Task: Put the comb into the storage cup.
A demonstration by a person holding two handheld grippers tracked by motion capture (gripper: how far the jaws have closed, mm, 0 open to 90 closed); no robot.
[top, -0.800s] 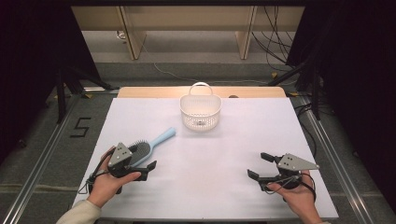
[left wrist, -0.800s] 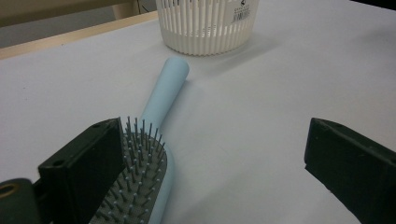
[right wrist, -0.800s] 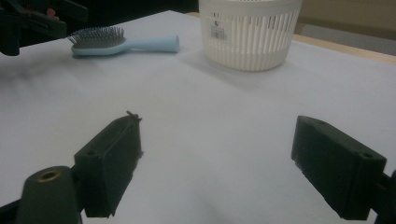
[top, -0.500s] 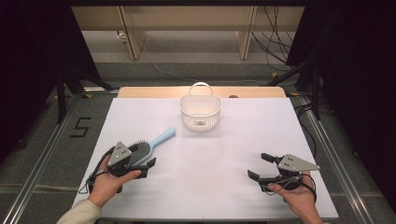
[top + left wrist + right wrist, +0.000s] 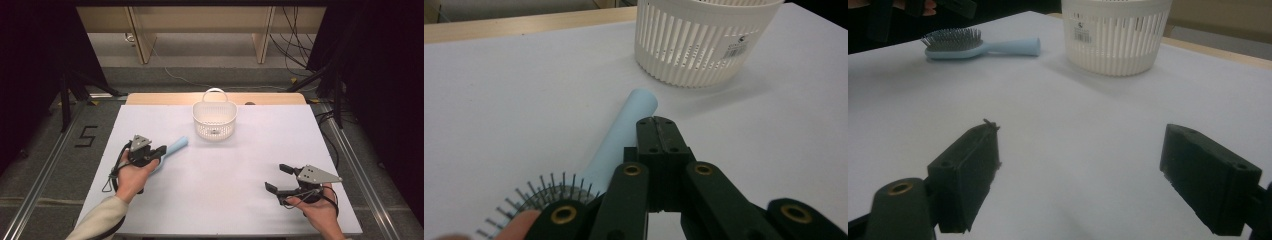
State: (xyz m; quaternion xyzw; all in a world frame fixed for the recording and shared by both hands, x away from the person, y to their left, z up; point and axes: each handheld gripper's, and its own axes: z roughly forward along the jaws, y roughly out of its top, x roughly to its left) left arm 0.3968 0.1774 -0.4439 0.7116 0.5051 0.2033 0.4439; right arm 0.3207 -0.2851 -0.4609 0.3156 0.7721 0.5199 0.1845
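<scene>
Two grippers idle — left gripper (image 5: 658, 131) jaws pressed together, empty, above hairbrush (image 5: 979, 46) handle; right gripper (image 5: 1080, 175) wide open, empty. Hairbrush flat on table (image 5: 240, 200), near basket (image 5: 214, 120) — pickup, placing both pending.

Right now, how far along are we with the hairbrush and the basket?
Nothing looks done yet: the hairbrush lies on the table, apart from the basket. In hand: the left gripper sits over the brush handle, but its fingers are shut together, not around it. The right gripper waits open. Left, probably: open, grip the handle, carry the brush to the basket.
</scene>
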